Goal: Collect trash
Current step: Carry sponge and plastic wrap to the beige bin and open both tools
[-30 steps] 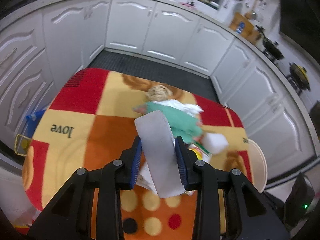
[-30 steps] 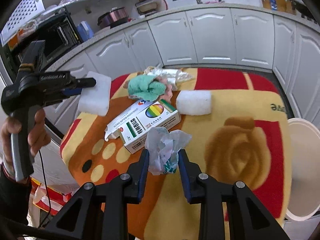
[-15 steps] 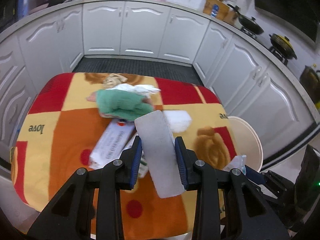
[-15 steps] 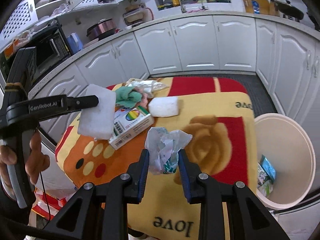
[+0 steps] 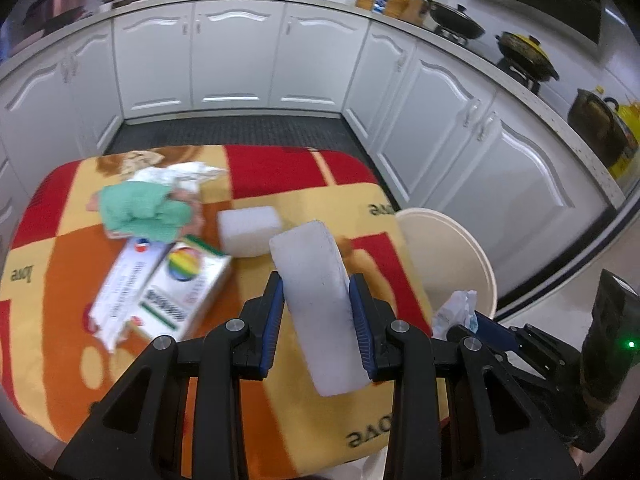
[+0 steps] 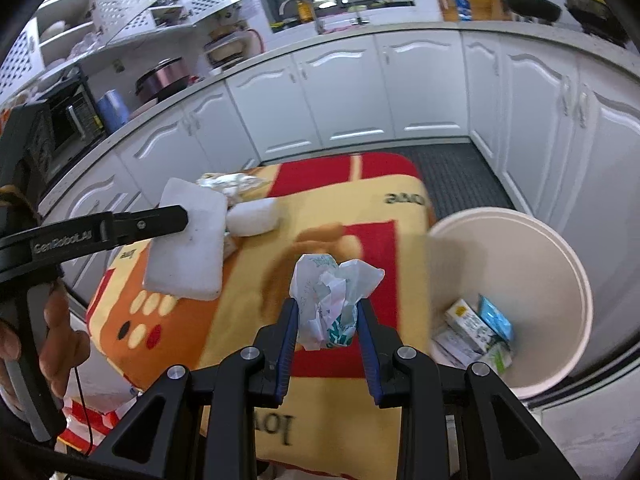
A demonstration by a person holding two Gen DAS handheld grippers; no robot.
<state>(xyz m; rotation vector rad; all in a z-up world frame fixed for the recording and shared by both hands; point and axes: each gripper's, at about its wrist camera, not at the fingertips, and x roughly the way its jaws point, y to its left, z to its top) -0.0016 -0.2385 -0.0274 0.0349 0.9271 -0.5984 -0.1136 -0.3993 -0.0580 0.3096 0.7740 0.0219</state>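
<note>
While left claw [image 5: 318,308] clamps foam block [image 5: 316,300], right claw [image 6: 327,322] pinches crumpled wrapper [image 6: 330,300], print unreadable.

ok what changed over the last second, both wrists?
Both hands swung across the table toward the bin, which was barely in view before and is now close. Left gripper stays shut on the white foam block, right gripper on the crumpled wrapper. Table clutter untouched.

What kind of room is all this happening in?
It looks like a home kitchen. White cabinets run under a counter along the walls, a frying pan and a yellow pot sit on a stove, and a microwave stands by a cooker.
</note>
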